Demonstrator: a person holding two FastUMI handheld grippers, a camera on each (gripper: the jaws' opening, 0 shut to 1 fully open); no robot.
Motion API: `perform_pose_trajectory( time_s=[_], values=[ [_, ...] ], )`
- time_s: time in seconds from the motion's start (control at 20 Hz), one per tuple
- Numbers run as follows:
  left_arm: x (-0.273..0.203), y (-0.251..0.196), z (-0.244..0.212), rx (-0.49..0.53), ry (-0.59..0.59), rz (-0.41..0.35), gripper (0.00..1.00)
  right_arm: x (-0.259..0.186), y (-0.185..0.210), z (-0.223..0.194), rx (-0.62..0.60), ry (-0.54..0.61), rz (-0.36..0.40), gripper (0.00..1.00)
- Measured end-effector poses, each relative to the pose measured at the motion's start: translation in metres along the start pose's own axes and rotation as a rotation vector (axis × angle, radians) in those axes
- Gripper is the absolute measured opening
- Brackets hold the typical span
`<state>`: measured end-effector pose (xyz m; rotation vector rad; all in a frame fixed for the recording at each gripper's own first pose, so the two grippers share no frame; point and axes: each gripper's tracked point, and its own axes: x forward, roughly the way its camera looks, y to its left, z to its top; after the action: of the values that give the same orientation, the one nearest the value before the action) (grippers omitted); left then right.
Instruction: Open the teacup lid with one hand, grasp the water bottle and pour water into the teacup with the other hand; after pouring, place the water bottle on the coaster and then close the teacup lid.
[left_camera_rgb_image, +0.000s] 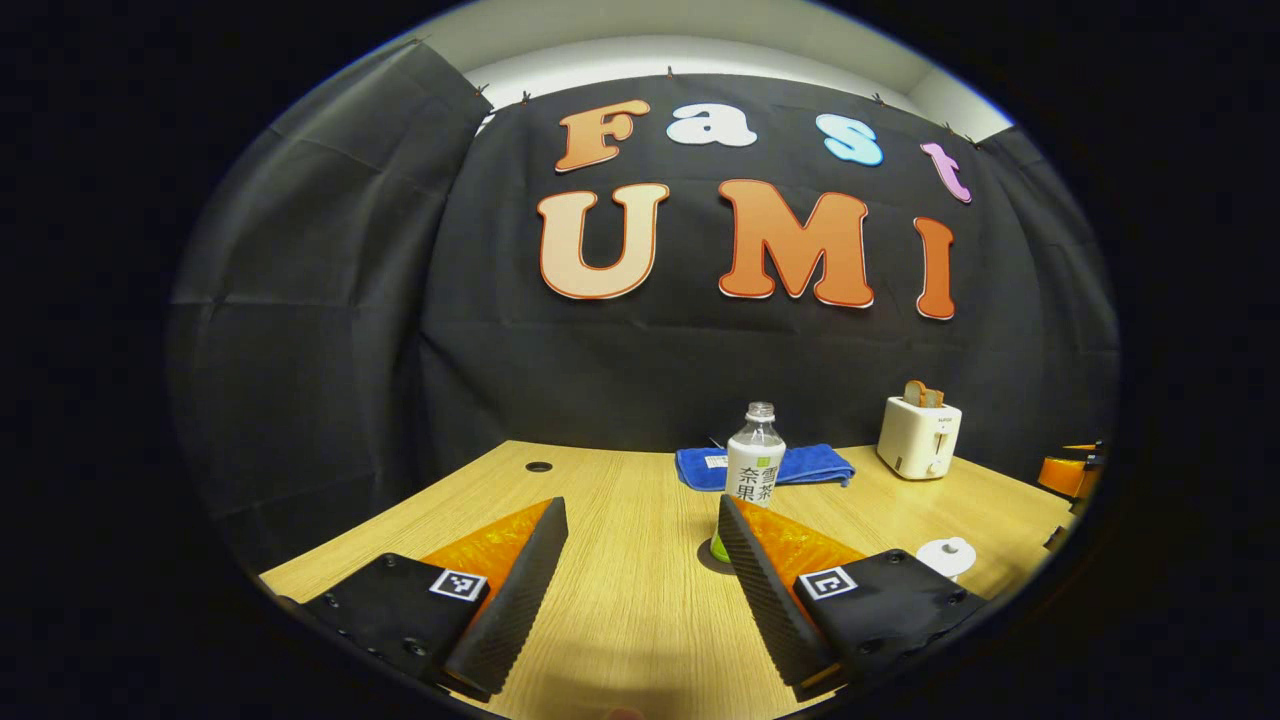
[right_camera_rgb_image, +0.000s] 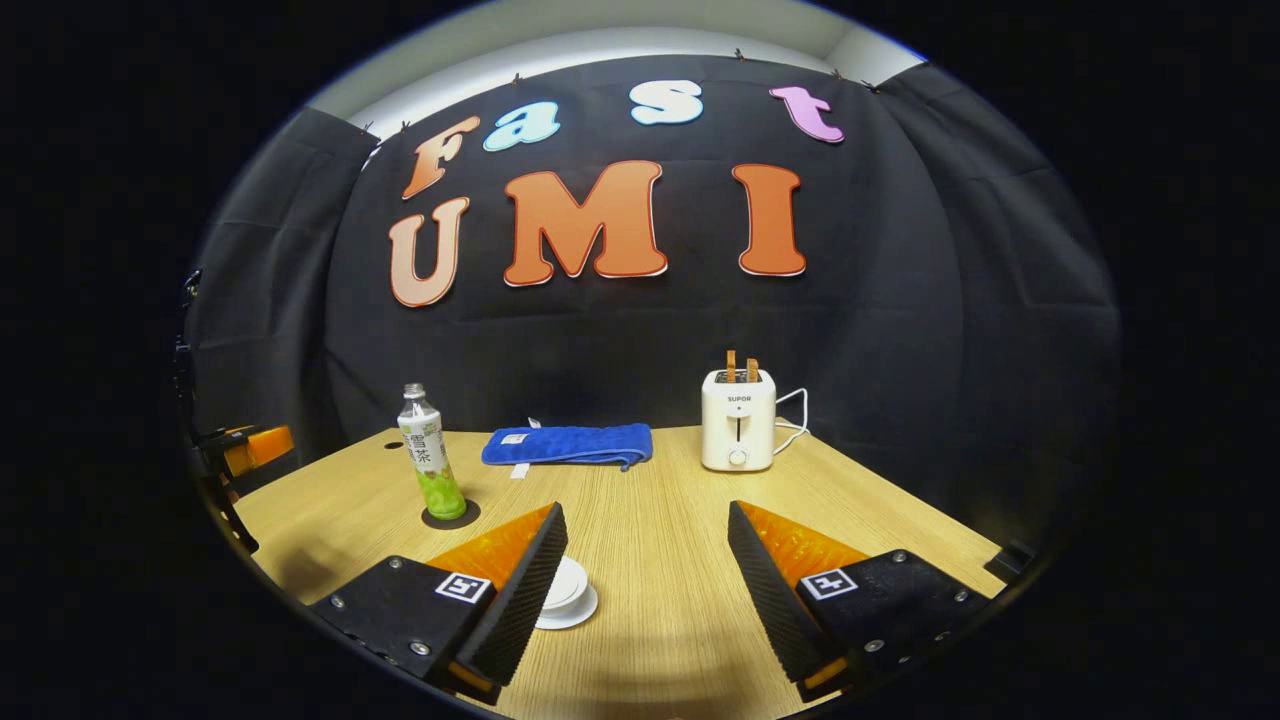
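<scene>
Right gripper view takes in the pale wooden table (right_camera_rgb_image: 660, 540) first, then the cream two-slot toaster (right_camera_rgb_image: 738, 420) and the folded blue towel (right_camera_rgb_image: 568, 444) at the back. Smaller, on the left, the clear plastic water bottle (right_camera_rgb_image: 428, 452) stands upright on a dark round coaster (right_camera_rgb_image: 450, 516), uncapped it seems, with green liquid low in it; it looks light, smooth and a bit squashy, so I'd take it around the labelled middle. Smallest, the white ceramic teacup lid (right_camera_rgb_image: 566, 590) sits closed beside the right gripper (right_camera_rgb_image: 640, 570), hard and breakable, best pinched by its knob. The left gripper (left_camera_rgb_image: 640, 560) is spread wide, empty, like the right one.
</scene>
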<state>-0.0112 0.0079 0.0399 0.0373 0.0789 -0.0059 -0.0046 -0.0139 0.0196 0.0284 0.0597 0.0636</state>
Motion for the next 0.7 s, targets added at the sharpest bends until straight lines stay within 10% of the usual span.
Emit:
perform_pose_trajectory(
  time_s=[0.7],
  values=[
    [-0.0024,0.0095,-0.0062,-0.023,0.009,0.017,0.96,-0.0007,0.0046,-0.0035,-0.012,0.008,0.007,0.96]
  ],
)
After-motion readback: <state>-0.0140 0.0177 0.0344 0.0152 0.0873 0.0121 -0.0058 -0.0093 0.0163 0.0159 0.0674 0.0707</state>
